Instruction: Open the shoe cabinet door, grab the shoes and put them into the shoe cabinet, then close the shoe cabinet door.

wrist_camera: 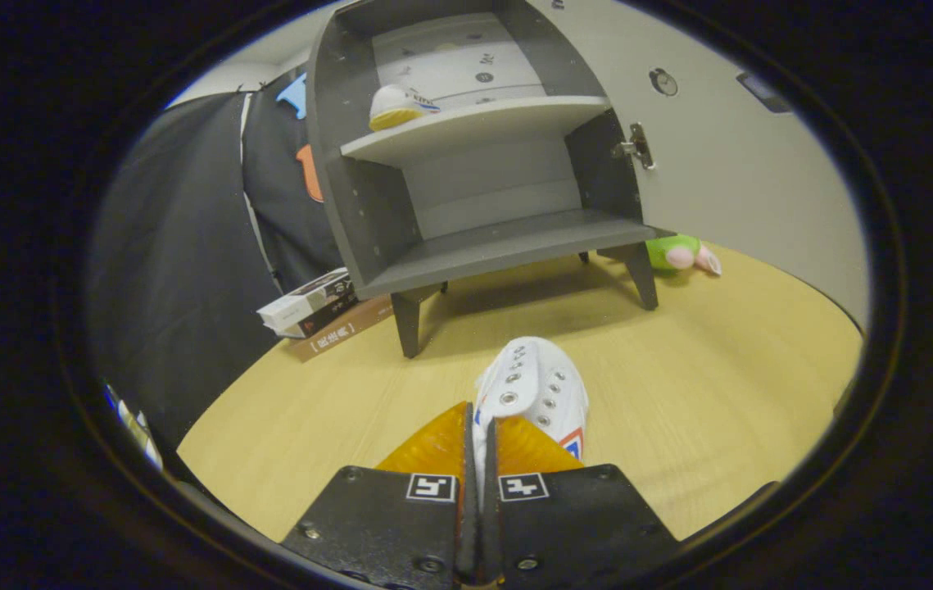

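While nearly closed, claw [478, 434] pinching white shoe [533, 392], shoe cabinet [466, 164] open beyond.

Bright, even overhead light — soft shadow under the cabinet [466, 164] — fisheye-bent edges.

The gripper [478, 434] has its two orange fingers [433, 447] nearly closed on the heel edge of a white shoe [533, 389], which juts out ahead of them. Beyond the shoe the wooden table [720, 369] lies bare up to the cabinet [466, 164]. Its door [728, 156] is swung wide to the right, leaving the front open. The lower shelf [507, 246] is free across its width. The upper shelf [474, 123] carries a second shoe [396, 106] at its left end — the rest is free. Left of the cabinet a stack of books [319, 311] sits by the front leg; right of it a green plush toy [679, 252] lies near the other leg — both off the straight line.
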{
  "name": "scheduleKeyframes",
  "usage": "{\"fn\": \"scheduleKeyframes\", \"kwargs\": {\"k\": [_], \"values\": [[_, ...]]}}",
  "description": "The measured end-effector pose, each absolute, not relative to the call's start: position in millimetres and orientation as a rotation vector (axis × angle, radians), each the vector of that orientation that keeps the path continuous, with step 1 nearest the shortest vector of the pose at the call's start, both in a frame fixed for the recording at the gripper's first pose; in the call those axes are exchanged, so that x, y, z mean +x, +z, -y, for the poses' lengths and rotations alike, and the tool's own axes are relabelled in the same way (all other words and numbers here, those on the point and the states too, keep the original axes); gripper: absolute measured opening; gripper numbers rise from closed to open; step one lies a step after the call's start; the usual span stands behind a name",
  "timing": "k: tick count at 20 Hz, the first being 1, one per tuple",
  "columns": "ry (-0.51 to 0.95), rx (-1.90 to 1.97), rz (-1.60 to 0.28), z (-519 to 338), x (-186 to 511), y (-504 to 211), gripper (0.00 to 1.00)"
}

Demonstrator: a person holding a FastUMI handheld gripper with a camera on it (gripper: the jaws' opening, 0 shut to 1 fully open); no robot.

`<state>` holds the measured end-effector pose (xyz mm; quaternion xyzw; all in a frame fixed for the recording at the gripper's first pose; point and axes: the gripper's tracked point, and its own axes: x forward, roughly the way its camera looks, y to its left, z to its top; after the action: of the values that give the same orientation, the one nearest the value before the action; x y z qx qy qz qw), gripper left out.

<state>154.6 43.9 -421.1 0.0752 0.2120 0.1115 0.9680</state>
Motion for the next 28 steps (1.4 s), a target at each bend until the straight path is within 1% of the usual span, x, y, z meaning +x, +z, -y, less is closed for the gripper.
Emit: {"fn": "scheduleKeyframes", "kwargs": {"k": [7, 13, 21, 28], "values": [[0.223, 0.113, -0.319, -33.7, 117.0, -344.0, 0.06], [0.259, 0.037, -0.235, -31.0, 103.4, -260.0, 0.06], [0.29, 0.027, -0.094, -24.9, 112.4, -114.6, 0.06], [0.273, 0.006, -0.052, -27.0, 145.4, -42.1, 0.06]]}}
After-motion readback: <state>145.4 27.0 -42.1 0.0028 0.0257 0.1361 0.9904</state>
